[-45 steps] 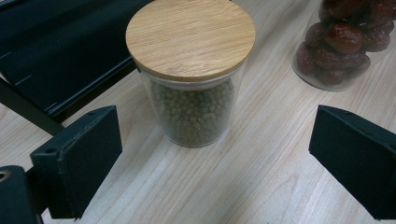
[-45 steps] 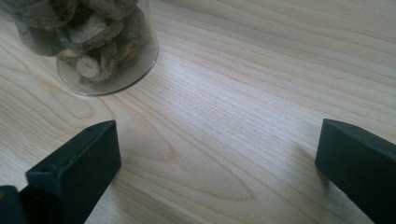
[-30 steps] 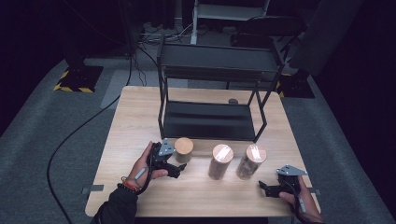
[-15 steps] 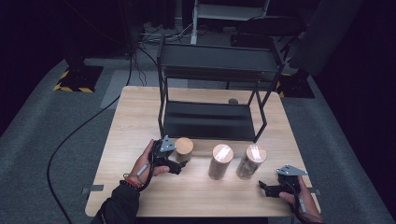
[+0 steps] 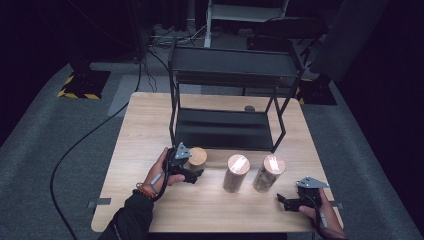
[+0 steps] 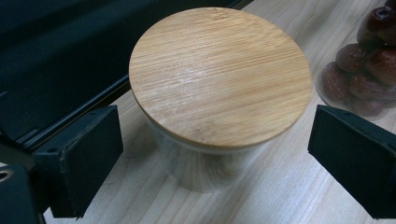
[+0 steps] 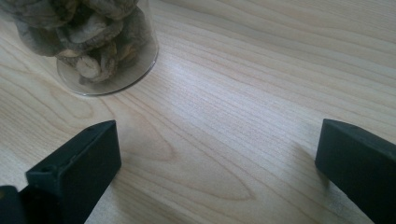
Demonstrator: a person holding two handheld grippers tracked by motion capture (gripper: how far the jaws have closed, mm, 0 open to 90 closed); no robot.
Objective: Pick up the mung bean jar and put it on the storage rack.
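On the pale wooden worktop [image 5: 150, 125], the left gripper [image 6: 212, 154] is in its approach, fingers wide and untouching, astride the short lidded jar [image 6: 219, 88] at the rack's [image 5: 225, 127] seven o'clock; closing on it looks next.

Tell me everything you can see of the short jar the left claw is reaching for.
The short jar is a low, round, clear-walled container, glass by the look of it, capped with a flat round bamboo lid. It stands upright on the wooden table, just in front of the black rack, leftmost of three jars. No contents are visible through the wall. The left claw sits open around it, pads clear of both sides.
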